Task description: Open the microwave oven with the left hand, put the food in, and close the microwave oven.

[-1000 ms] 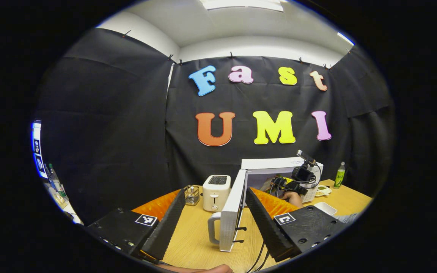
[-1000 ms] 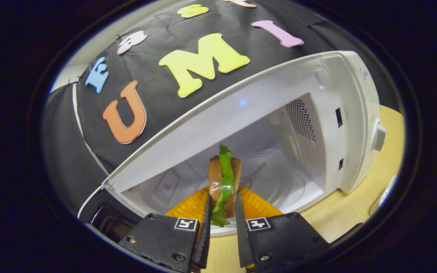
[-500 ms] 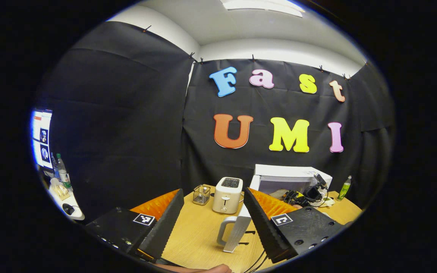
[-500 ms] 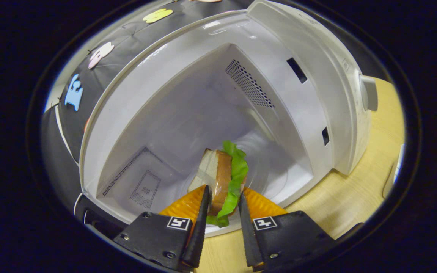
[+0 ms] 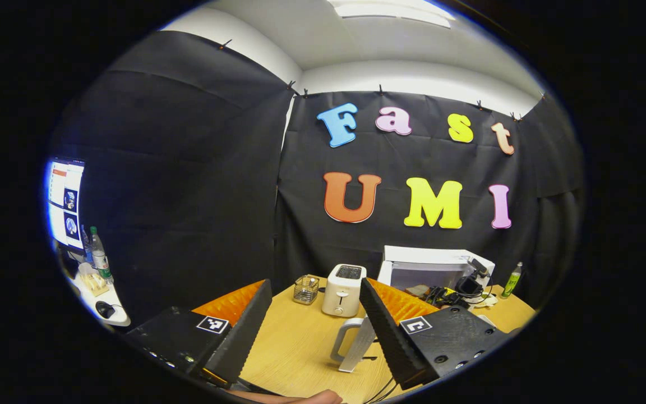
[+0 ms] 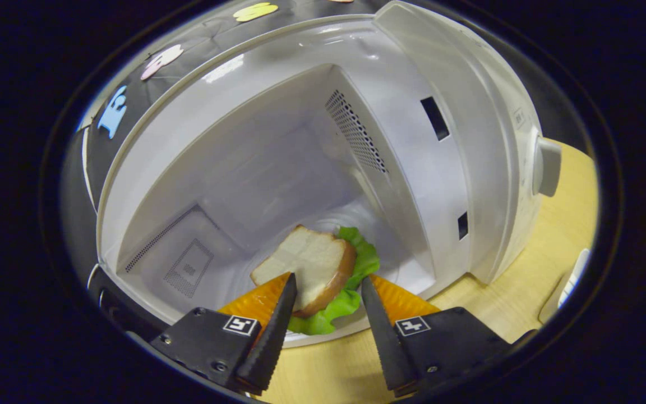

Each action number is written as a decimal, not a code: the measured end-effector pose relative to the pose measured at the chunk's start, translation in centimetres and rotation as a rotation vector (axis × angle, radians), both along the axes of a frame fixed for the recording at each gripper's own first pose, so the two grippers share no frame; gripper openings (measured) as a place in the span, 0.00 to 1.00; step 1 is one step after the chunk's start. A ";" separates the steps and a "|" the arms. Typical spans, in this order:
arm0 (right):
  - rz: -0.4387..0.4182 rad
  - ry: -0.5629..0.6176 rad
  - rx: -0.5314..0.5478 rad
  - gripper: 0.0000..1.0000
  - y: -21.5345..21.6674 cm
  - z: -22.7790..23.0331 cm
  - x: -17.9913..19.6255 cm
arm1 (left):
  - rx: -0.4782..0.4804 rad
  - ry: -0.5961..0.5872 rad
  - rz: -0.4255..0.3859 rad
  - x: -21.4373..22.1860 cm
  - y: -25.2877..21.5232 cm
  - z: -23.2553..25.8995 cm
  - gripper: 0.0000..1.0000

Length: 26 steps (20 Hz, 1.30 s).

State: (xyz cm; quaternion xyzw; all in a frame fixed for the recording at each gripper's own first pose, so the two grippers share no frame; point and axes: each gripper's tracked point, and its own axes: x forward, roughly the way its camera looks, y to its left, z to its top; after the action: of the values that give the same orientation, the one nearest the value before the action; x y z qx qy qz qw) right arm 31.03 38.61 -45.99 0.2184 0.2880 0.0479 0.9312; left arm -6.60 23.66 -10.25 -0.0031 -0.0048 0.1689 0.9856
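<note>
The white microwave point(image 6: 469, 140) stands with its cavity open before my right gripper point(image 6: 327, 278). A sandwich point(image 6: 312, 261) of bread and green lettuce lies flat on the cavity floor, just past the fingertips. The right gripper's fingers are spread, and the sandwich rests loose between them. In the left gripper view the microwave point(image 5: 435, 261) sits at the far right of the table, its door point(image 5: 363, 345) swung out with the handle point(image 5: 341, 339) toward me. My left gripper point(image 5: 315, 282) is open and holds nothing, back from the door. The right gripper point(image 5: 469, 285) reaches into the cavity.
A white toaster point(image 5: 342, 289) and a small wire basket point(image 5: 305, 289) stand left of the microwave on the wooden table point(image 5: 295, 348). A green bottle point(image 5: 512, 279) is at the far right. A white dish point(image 6: 572, 275) lies right of the microwave. A side desk with a monitor point(image 5: 65, 202) is at far left.
The right gripper went into the cavity and opened; the sandwich tipped from upright to lying flat on the floor. The left gripper drew back from the door.
</note>
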 end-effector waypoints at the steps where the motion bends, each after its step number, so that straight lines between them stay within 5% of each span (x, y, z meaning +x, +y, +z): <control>1: 0.016 -0.006 -0.031 0.73 -0.1 0.1 0.0 | 0.003 0.003 0.001 0.1 0.0 -0.2 0.95; 7: 0.088 -0.105 -0.312 0.94 -1.0 2.4 -0.2 | -0.003 0.018 0.011 0.1 0.5 -1.1 0.95; 9: 0.140 -0.158 -0.373 0.89 -0.5 3.8 -1.1 | -0.002 0.025 0.016 0.3 0.9 -1.2 0.95; 14: 0.249 -0.207 -0.390 0.94 0.6 7.5 -5.2 | 0.021 0.054 0.025 0.9 2.4 -2.6 0.95; 16: 0.277 -0.232 -0.390 0.94 0.1 9.4 -7.3 | 0.003 0.071 -0.018 1.3 2.1 -3.5 0.80; 18: 0.307 -0.256 -0.390 0.89 -0.7 11.2 -9.9 | -0.022 0.088 -0.024 2.0 2.8 -4.6 0.84; 19: 0.316 -0.274 -0.387 0.95 -1.2 12.3 -11.2 | -0.033 0.097 -0.022 2.3 3.2 -5.3 0.85; 20: 0.327 -0.291 -0.389 0.95 -1.8 13.3 -12.5 | -0.038 0.107 -0.020 2.7 3.7 -5.8 0.72; 21: 0.334 -0.312 -0.393 0.90 -2.5 14.5 -13.9 | -0.034 0.110 -0.022 2.9 4.1 -6.2 0.86; 22: 0.334 -0.336 -0.397 0.96 -3.4 15.6 -15.1 | -0.037 0.113 -0.024 3.1 4.6 -6.6 0.82; 24: 0.331 -0.381 -0.410 0.98 -5.4 17.7 -17.6 | -0.049 0.115 -0.024 3.9 5.6 -7.4 0.55; 25: 0.325 -0.404 -0.417 0.94 -6.5 18.9 -18.7 | -0.049 0.106 -0.006 3.9 6.3 -7.6 0.51; 26: 0.320 -0.425 -0.414 0.94 -7.5 20.0 -19.8 | -0.057 0.099 0.019 4.1 7.3 -8.0 0.25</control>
State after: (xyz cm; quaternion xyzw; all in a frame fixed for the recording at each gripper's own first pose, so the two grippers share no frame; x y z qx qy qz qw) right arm 11.20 31.14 -26.04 -0.0380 0.1215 0.1783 0.9757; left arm -2.53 30.94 -18.28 -0.0227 0.0488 0.1780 0.9826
